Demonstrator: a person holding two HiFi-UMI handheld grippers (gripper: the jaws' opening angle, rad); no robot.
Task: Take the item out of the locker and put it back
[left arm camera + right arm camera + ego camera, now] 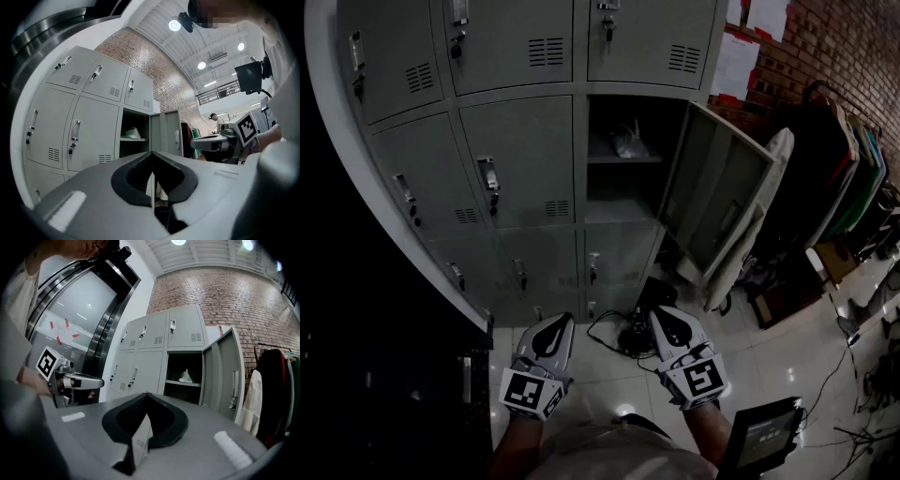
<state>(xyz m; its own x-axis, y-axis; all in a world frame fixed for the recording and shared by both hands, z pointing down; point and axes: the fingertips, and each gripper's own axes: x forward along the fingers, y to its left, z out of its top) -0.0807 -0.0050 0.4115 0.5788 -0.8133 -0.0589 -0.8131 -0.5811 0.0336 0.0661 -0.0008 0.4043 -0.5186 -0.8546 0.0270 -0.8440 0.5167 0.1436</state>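
A grey bank of lockers (516, 159) stands ahead. One locker (623, 159) has its door (712, 202) swung open to the right. On its shelf lies a small whitish bag-like item (628, 142), also visible as the item (132, 133) and the item (186, 376). My left gripper (551, 328) and right gripper (667, 323) are held low, side by side, well short of the locker. Both are shut with nothing between the jaws, as the left gripper (151, 161) and the right gripper (146, 404) show in their own views.
A clothes rack with hanging garments (844, 169) stands right of the open door. Cables and a dark device (633, 333) lie on the tiled floor before the lockers. A dark box (764, 436) is at lower right. A dark curved wall (356, 281) runs along the left.
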